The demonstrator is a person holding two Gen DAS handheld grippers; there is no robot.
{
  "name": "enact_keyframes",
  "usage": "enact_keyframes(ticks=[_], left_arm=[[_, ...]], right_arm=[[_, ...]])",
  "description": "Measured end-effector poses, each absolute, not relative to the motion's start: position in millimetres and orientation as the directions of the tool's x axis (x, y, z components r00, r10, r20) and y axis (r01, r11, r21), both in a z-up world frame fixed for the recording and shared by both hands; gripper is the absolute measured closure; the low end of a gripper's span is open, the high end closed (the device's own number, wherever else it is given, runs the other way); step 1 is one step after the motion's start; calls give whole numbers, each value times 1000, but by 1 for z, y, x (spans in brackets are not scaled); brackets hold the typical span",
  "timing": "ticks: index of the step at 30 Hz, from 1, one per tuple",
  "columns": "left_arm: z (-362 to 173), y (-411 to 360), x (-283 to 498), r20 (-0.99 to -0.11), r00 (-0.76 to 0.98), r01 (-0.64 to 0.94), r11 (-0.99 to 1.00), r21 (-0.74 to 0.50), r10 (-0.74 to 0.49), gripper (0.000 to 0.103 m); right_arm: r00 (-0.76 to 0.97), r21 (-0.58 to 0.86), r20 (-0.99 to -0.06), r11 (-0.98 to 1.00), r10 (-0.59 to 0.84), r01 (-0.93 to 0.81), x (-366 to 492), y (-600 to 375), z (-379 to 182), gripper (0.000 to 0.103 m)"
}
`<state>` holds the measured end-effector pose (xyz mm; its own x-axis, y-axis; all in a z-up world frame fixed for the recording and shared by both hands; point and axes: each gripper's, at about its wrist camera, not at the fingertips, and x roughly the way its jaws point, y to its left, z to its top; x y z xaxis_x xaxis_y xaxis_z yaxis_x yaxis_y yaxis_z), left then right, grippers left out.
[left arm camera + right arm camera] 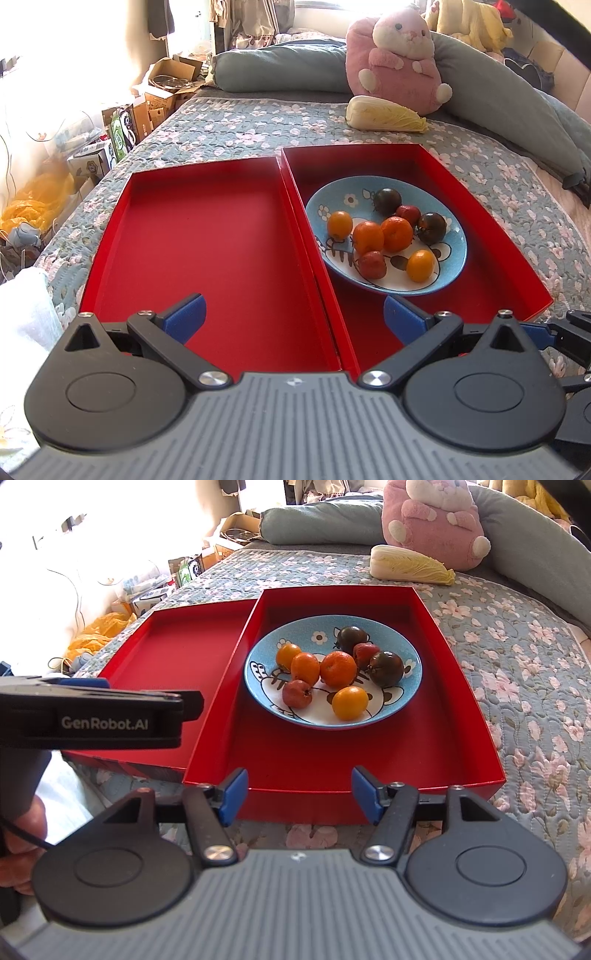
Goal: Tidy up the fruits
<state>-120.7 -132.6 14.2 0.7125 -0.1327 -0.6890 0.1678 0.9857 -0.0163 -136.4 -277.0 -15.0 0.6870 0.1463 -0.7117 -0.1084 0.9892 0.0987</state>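
Both grippers are held low at the near edge, jaws spread, nothing gripped: left gripper (293, 314) over the two red trays' seam, right gripper (299, 794) before the right tray (476, 716). Fruits (338, 668) sit on a blue plate (408, 686) inside it. Left tray (207, 236) bare. Floral quilt (524, 664), cabbage (410, 566), pink plush (402, 55) behind.

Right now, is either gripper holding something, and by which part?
Nothing is held. The left gripper and the right gripper are both open and empty.
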Motion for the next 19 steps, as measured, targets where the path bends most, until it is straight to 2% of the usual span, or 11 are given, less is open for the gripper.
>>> enact_keyframes(ticks=[19], left_arm=[[11, -129, -124, -682, 715, 182, 983, -32, -155, 0]], right_arm=[[687, 97, -712, 989, 146, -109, -136, -277, -15, 37]])
